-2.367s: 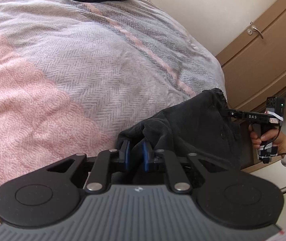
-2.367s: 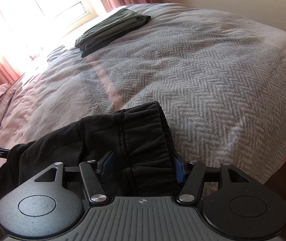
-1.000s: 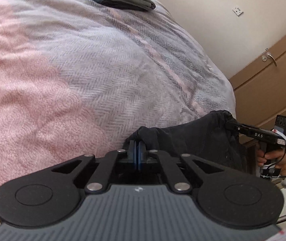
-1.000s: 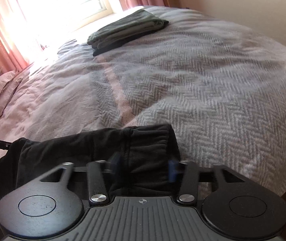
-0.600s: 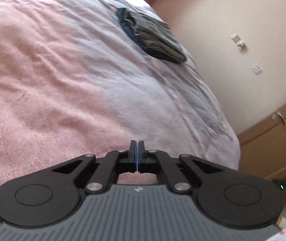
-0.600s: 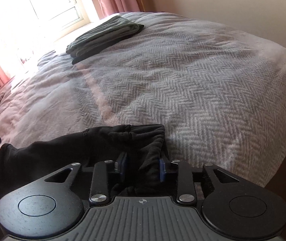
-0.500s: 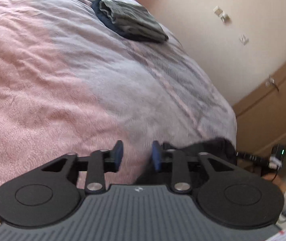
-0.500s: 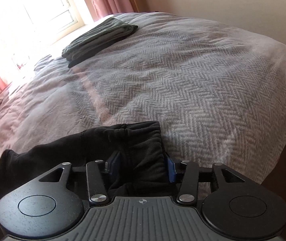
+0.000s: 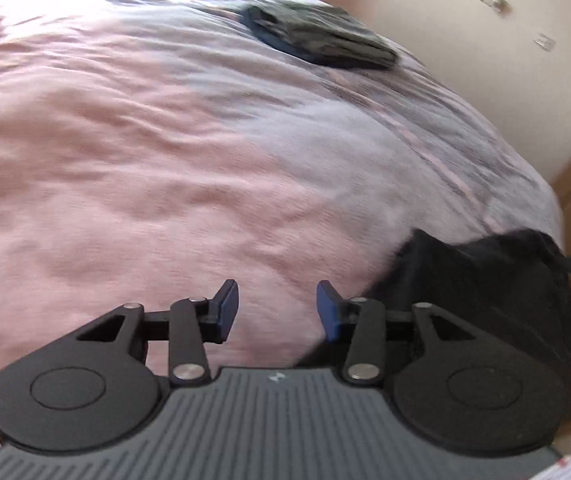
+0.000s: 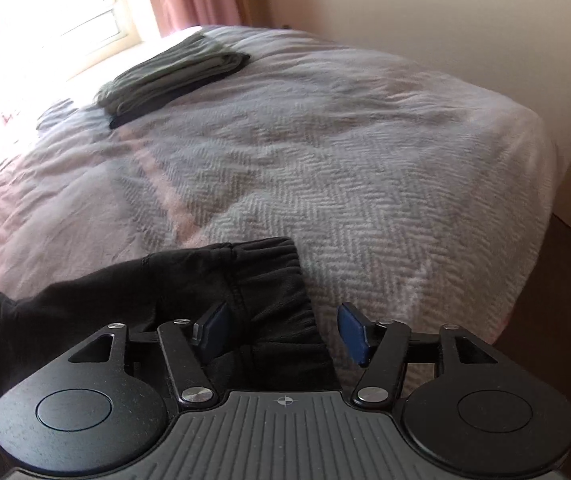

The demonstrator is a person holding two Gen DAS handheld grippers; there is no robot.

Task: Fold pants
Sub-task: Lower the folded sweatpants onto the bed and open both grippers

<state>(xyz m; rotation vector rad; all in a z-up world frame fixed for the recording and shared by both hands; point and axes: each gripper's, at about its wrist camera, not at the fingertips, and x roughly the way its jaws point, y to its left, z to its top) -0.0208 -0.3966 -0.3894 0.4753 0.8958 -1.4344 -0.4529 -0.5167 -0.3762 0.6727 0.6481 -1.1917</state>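
Black pants point(image 10: 213, 300): soft, limp, light; at bed point(image 10: 365, 184) near edge. Grasp waistband corners. Left gripper point(image 9: 277, 306) parted, empty; right gripper point(image 10: 281, 334) opening, straddling waistband unpinched.

L claw point(image 9: 277, 312): matte black body, grey ribbed plate at bottom centre w/ small white logo, two round black discs each w/ raised circle, black linkage arms w/ silver screws, blue pads point(image 9: 229, 300) on the fingers. R claw point(image 10: 281, 330): same build, grey ribbed plate w/ crosshair mark, silver screws, dark blue pads point(image 10: 351, 330). Red/white sticker at L view's bottom-right corner.
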